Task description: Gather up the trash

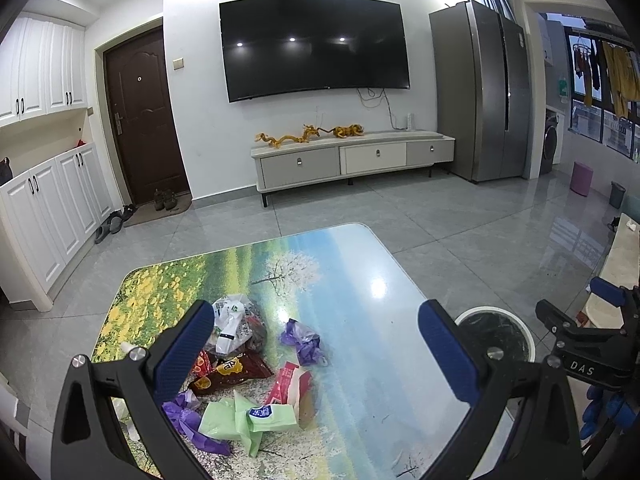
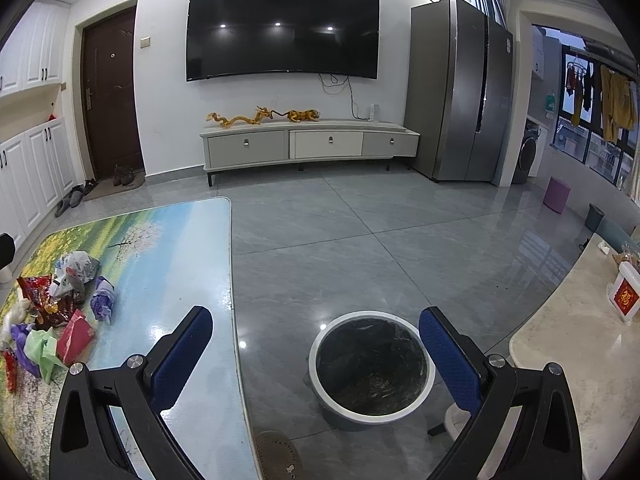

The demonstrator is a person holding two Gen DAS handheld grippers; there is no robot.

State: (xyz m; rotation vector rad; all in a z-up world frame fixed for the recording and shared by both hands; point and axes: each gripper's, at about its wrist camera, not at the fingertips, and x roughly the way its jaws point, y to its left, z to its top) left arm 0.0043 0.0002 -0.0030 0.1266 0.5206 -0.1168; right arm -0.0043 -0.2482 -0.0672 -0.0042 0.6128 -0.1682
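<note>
The left gripper [image 1: 316, 354] hangs above the table [image 1: 376, 280] with its blue pads spread wide and nothing between them. Just under its left finger, from about 8 to 10 o'clock, lies the trash pile: a white bag [image 1: 230, 320] at the far end, a dark red snack packet [image 1: 236, 370] nearer, a pink carton [image 1: 290, 384] at about 6 o'clock, a green wrapper [image 1: 248, 420] nearest the camera, and purple scraps [image 1: 302, 340] close to the middle of the gap. All of it rests on the tabletop, untouched by either finger. Past the right finger, at 3 o'clock, the bin [image 1: 496, 332] stands on the floor just off the table edge, and beyond it the right gripper [image 1: 576, 308] shows in part.

In the right wrist view, the right gripper [image 2: 316, 354] is also wide apart and empty, held over the floor. The bin [image 2: 372, 364], lined in black, sits between its fingers, slightly toward 5 o'clock. The table [image 2: 192, 264] lies at 9 o'clock, with the trash pile [image 2: 60, 312] at its left side, well apart from this gripper.
</note>
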